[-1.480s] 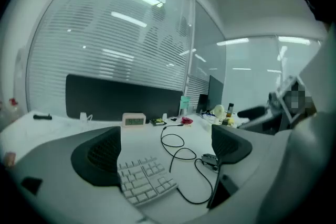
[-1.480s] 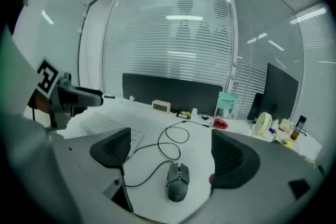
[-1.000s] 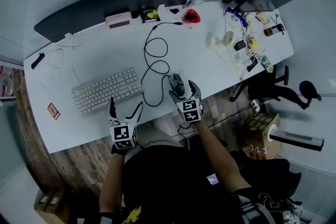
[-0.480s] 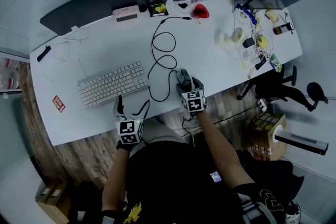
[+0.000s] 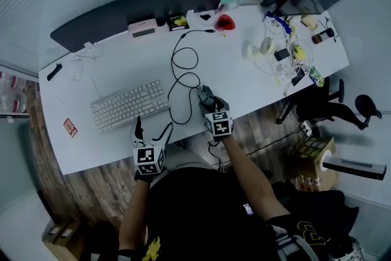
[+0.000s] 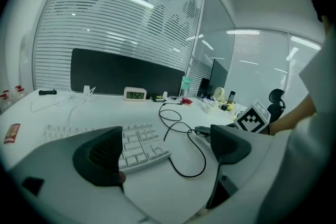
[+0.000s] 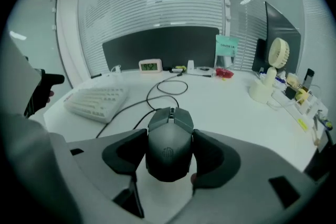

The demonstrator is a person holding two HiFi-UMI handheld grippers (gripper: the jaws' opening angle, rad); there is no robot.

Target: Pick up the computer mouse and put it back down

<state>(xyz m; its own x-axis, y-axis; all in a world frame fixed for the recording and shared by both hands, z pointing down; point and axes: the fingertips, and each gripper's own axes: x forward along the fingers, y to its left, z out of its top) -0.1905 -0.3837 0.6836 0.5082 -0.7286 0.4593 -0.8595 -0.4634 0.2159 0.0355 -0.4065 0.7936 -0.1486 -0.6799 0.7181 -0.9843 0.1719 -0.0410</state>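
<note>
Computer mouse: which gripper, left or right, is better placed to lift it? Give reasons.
Right. The right gripper's jaws are closing on the mouse's sides; the left gripper stands open and empty near the keyboard.

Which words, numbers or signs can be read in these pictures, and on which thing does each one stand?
"9:52": on the digital clock at the back of the desk.
Teal card: it carries print, too small to read.
Red sticker on the desk: too blurred to read.
Mouse: an emblem on its back, with no letters that can be read.
</note>
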